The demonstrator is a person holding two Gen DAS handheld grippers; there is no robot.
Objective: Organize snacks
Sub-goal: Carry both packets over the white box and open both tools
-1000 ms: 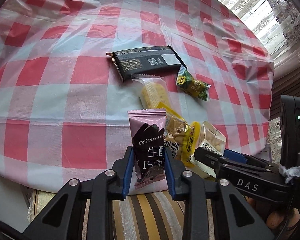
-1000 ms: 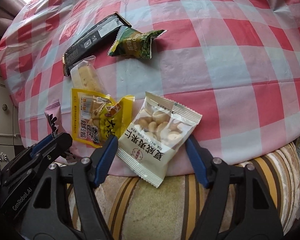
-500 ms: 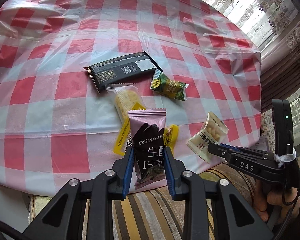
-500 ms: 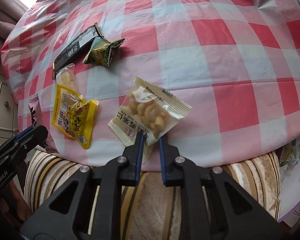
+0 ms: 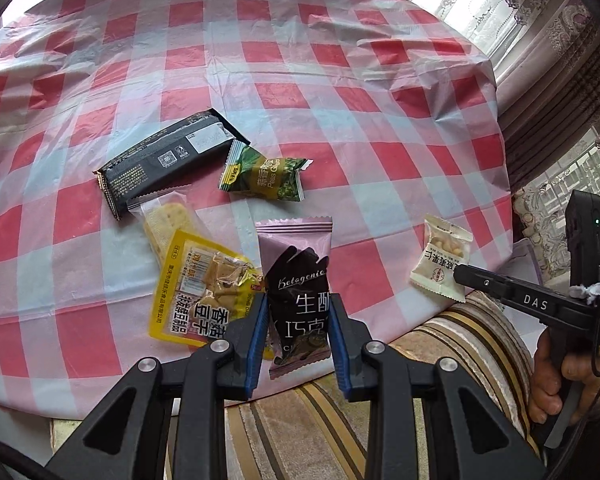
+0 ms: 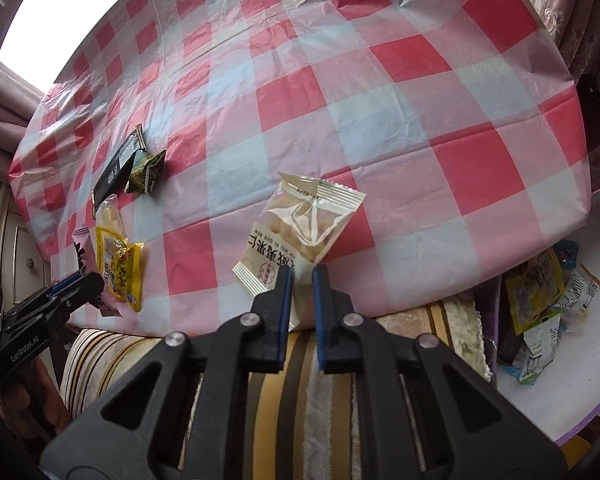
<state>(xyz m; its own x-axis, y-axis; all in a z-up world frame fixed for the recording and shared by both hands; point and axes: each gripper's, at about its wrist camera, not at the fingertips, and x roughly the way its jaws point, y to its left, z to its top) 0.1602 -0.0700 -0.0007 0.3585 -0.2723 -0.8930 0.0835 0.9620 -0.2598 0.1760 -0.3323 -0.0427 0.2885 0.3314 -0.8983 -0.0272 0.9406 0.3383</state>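
My left gripper (image 5: 298, 304) is shut on a pink and black chocolate packet (image 5: 296, 264), held upright above the table's near edge. To its right, my right gripper (image 6: 300, 276) pinches the lower corner of a white nut packet (image 6: 300, 220), its jaws closing tight on it, and the packet hangs lifted off the cloth. In the left wrist view the same nut packet (image 5: 440, 256) shows at the right gripper's tip (image 5: 458, 276). The left gripper (image 6: 96, 280) appears at the left in the right wrist view.
On the red checked tablecloth (image 5: 300, 80) lie a black bar (image 5: 164, 160), a green pea packet (image 5: 264, 176), a clear cracker packet (image 5: 168, 220) and a yellow tofu packet (image 5: 196, 288). A white tub (image 6: 580, 380) holding several snack packets stands low right, beside a striped cushion (image 6: 284, 400).
The right gripper closed on the white nut packet, lifted it and carried it right, away from the yellow packet. The left gripper drew back with the pink packet still in it.
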